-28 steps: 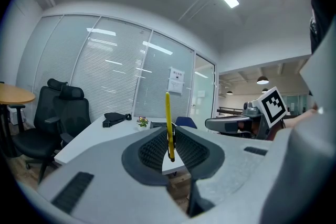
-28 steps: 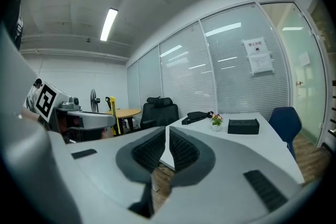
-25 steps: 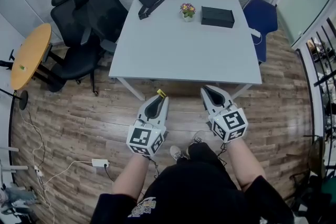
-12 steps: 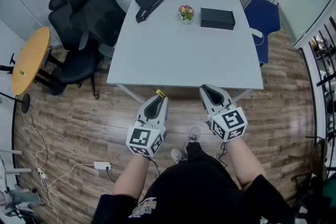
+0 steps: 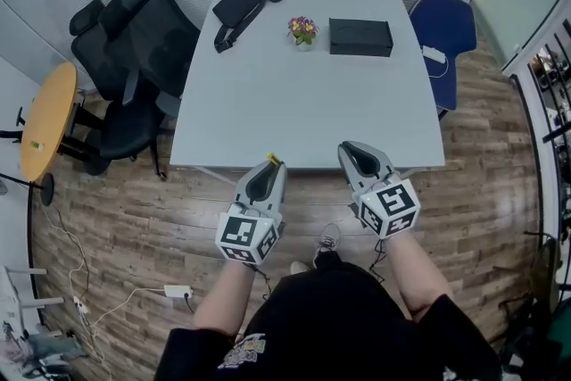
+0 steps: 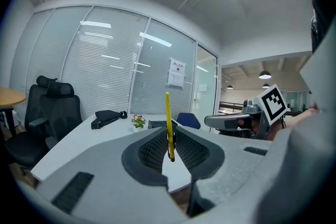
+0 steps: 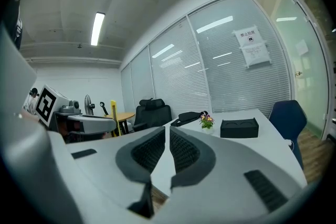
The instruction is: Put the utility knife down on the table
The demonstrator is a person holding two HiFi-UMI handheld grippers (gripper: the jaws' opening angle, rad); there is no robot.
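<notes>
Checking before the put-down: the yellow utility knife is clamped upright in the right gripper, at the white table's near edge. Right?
No: the left gripper clamps the utility knife, as the left gripper view shows. It is upright, at the near edge of the table.

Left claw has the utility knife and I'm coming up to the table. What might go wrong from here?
1. The left claw grips the yellow utility knife only near its lower end, and most of it stands clear above the grip. It may pivot or slip on touching down.
2. The claw sits right at the near edge of the table. Releasing here may drop the knife onto the floor, so move further in first.
</notes>
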